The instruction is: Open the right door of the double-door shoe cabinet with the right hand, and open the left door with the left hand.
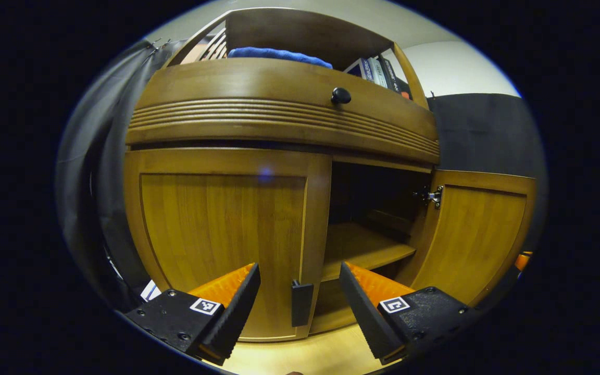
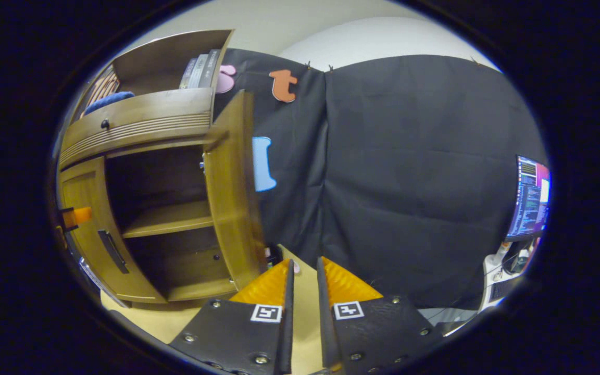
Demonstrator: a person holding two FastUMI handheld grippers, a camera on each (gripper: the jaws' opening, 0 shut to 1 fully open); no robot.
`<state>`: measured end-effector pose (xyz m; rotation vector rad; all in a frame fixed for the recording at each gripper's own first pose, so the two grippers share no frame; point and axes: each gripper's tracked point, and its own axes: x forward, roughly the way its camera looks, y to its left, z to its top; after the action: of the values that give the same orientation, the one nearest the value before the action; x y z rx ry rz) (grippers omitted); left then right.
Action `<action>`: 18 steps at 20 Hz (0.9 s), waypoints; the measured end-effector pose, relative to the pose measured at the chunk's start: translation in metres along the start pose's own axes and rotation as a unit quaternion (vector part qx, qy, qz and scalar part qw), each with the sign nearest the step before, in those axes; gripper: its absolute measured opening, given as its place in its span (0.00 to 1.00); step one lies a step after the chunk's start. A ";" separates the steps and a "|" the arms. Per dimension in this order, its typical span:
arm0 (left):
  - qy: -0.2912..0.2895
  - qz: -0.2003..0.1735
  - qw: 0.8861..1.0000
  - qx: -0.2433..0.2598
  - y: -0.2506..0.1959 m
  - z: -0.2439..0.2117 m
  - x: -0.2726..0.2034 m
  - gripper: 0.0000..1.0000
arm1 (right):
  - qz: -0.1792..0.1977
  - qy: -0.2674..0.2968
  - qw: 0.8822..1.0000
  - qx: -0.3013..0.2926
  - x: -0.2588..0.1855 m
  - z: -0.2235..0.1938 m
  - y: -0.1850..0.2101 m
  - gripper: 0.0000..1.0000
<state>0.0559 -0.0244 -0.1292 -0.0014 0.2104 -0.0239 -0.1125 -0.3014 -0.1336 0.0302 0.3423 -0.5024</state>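
You see the shoe cabinet [image 1: 279, 120] in smooth, satin-glossy wood, a shiny metal hinge [image 1: 432, 196], a soft blue cloth [image 1: 278, 54] on top

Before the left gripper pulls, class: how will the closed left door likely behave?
The left door looks like stiff wood, so it probably won't flex. The open right door's hinge suggests it swings, not slides. Its small handle may prove slippery.

It is a recording booth in a lab: black cloth wall [image 2: 409, 172] stands behind a wooden shoe cabinet [image 1: 279, 120], and a lit monitor [image 2: 532, 198] is beside it.
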 end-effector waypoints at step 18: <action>0.017 0.081 0.996 -0.023 0.013 -0.052 0.065 0.64 | -0.037 0.007 0.999 0.011 0.038 0.006 -0.058 0.22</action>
<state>0.1086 -0.0134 -0.1938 -0.0298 0.2436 0.1432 -0.1068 -0.3710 -0.1371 0.0426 0.3520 -0.5795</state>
